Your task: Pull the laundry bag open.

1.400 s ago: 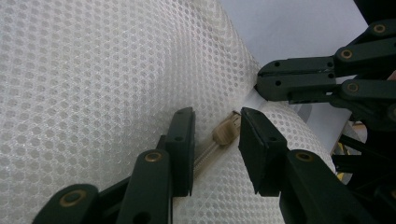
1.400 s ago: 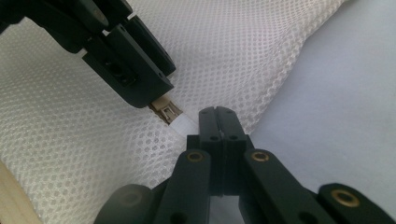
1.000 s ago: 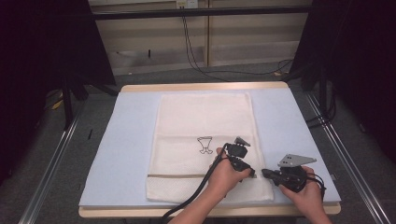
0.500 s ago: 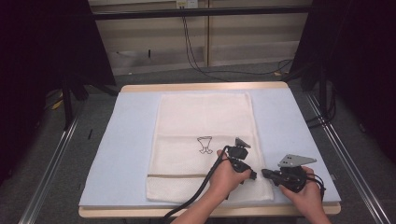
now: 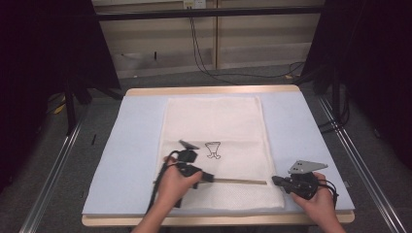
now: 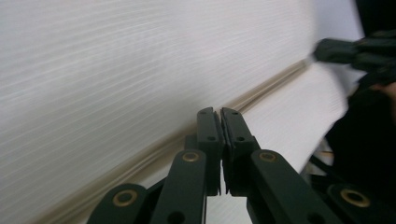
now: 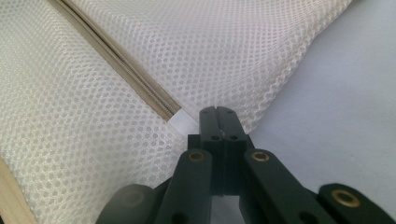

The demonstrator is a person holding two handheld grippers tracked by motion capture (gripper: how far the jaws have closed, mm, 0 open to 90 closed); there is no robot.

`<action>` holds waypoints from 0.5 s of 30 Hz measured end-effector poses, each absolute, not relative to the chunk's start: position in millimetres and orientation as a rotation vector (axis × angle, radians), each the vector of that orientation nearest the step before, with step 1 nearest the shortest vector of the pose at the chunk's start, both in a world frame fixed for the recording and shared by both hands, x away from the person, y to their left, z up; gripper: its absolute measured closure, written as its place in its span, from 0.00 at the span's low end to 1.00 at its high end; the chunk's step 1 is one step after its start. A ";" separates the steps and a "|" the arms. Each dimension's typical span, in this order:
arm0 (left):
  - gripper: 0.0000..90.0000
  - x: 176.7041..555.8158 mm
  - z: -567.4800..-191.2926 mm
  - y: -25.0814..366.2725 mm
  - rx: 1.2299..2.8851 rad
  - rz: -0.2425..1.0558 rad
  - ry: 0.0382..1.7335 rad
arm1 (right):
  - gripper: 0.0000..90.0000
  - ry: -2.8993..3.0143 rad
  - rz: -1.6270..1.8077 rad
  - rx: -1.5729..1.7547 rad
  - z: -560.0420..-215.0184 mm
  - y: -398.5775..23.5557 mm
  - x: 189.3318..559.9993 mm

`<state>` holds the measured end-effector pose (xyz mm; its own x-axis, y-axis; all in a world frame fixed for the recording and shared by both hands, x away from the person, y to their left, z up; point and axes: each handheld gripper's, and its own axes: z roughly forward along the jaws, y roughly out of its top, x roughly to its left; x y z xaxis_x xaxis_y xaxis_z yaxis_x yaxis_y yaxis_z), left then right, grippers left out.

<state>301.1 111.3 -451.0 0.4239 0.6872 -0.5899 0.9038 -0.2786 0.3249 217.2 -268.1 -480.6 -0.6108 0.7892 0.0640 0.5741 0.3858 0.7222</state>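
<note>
Your left tongs [image 5: 206, 176] slid left along the zipper [image 5: 238, 181] of the mesh laundry bag [image 5: 214, 121] at mid-desk, pinched together on the pull. Right tongs [image 5: 275, 180] clamp the bag's end at lower right. Pull slowly, keeping it flat.

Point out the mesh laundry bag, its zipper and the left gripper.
mesh laundry bag [image 5: 214, 119]: high view, on the bare upper panel.
zipper [image 5: 240, 181]: high view, on the tan strip across the bag.
left gripper [image 6: 221, 122]: left gripper view, between its closed fingertips.
</note>
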 end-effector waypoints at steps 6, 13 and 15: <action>0.97 300.6 -458.1 194.4 1.932 -0.447 1.452 | 1.00 2.365 1.042 1.191 -479.9 -267.3 217.8; 0.97 301.9 -461.0 251.1 1.837 -0.438 1.549 | 1.00 2.370 1.058 1.185 -480.5 -268.9 218.6; 0.97 301.1 -460.2 259.0 1.848 -0.407 1.557 | 1.00 2.370 1.059 1.193 -480.5 -269.5 218.5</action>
